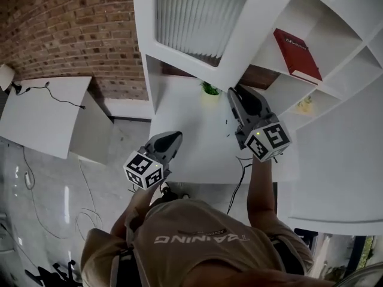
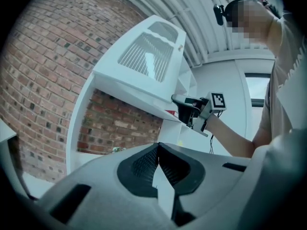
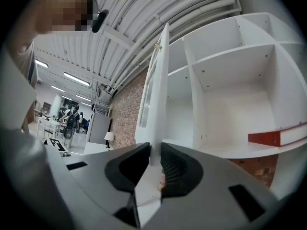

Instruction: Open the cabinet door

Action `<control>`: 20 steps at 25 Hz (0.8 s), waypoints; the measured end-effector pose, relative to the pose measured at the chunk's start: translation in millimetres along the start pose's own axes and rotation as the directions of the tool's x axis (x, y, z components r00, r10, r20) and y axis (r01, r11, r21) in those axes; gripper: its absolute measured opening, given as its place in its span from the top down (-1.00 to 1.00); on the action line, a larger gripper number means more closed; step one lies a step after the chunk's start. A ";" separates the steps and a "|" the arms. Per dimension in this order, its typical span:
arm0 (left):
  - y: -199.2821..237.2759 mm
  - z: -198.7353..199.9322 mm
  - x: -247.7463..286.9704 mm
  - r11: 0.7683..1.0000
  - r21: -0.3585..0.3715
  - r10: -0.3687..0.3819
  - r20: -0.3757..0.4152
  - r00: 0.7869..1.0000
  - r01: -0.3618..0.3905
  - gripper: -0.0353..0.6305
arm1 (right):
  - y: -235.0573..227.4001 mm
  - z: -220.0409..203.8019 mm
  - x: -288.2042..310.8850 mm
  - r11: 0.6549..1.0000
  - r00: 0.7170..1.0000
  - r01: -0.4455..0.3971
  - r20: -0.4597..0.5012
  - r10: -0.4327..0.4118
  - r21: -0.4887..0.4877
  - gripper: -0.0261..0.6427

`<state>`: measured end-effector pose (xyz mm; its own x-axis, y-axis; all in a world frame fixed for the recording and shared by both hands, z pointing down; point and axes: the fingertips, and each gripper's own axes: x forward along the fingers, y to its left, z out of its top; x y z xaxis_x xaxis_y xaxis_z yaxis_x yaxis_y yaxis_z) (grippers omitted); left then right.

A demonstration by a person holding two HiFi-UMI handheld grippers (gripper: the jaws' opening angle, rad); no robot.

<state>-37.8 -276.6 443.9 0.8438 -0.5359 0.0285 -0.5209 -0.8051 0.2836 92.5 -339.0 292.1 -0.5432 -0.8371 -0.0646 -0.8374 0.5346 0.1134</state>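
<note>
Right tool [image 3: 152,151] clamped on cabinet door [image 3: 160,80] | left tool [image 2: 158,150] closed, empty | white desk [image 1: 197,139], brick wall [image 1: 66,28]

Smooth white frame, ribbed frosted glass on cabinet door [image 1: 200,17]; rough brick wall [image 1: 66,28]; glossy grey floor [image 1: 54,184].

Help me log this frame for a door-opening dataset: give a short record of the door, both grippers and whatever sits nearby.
door: cabinet door, ribbed glass panel, swung open
right: right gripper closed on the door's edge
left: left gripper shut, empty, clear of the cabinet
shelf: red book lying flat on a shelf
counter: green plant on the white counter, under the door
</note>
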 end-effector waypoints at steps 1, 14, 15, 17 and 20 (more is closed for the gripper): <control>-3.9 -1.6 -0.8 1.000 0.000 0.013 -0.006 1.000 -0.013 0.87 | 0.1 0.4 0.4 1.000 1.000 0.000 0.007 0.000 -0.006 0.70; -18.9 -21.8 -31.9 0.983 0.041 0.182 -0.068 0.981 -0.179 0.87 | 8.1 0.4 -0.2 1.000 0.994 -0.009 0.108 0.007 0.014 0.70; -19.4 -22.3 -29.9 0.983 0.043 0.181 -0.067 0.981 -0.178 0.87 | 9.1 -1.0 -1.0 1.000 0.994 -0.016 0.110 0.014 0.017 0.70; -21.4 -24.3 -25.7 0.984 0.046 0.173 -0.065 0.983 -0.170 0.87 | 13.5 -1.8 -3.9 1.000 0.992 -0.020 0.123 0.017 0.020 0.71; -26.2 -24.2 -23.4 0.987 0.039 0.155 -0.053 0.986 -0.153 0.87 | 22.5 0.6 -7.4 1.000 0.991 0.004 0.136 -0.005 0.005 0.71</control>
<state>-40.7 -236.8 459.1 0.7583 -0.6402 0.1228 -0.6487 -0.7227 0.2386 77.6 -320.7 294.5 -0.5425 -0.8160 -0.1998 -0.8399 0.5320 0.1077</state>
